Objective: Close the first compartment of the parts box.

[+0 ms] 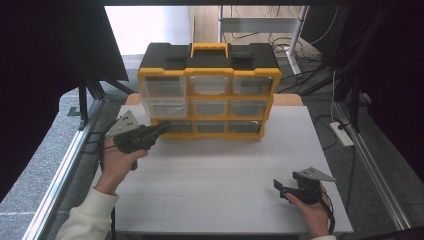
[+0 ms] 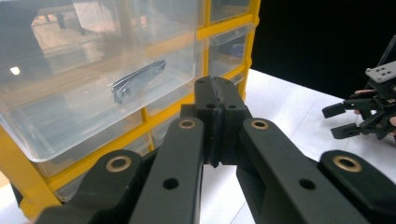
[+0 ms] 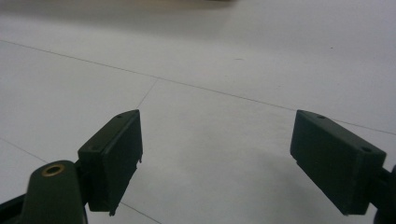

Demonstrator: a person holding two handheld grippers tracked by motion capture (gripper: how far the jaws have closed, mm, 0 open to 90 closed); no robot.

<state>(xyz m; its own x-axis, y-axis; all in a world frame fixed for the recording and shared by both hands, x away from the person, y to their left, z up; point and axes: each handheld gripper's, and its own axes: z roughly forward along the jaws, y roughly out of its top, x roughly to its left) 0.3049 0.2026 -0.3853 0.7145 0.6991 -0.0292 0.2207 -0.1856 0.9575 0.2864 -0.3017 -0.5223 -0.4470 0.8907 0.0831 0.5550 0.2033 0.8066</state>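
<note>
Nail clipper (image 2: 138, 80) in drawer (image 2: 93, 112), organizer's (image 1: 207, 55) left

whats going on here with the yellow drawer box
A person holds a gripper in each hand at a white table. The left gripper, jaws shut with nothing between them, sits at the lower left of a yellow and black drawer cabinet, whose middle-left clear drawer is pulled out with a nail clipper inside. The right gripper rests open, apart near the table's front right.

Lab recording rig: black curtains (image 1: 45, 75), aluminium frame rails (image 1: 60, 175), floor cables (image 1: 305, 55).
</note>
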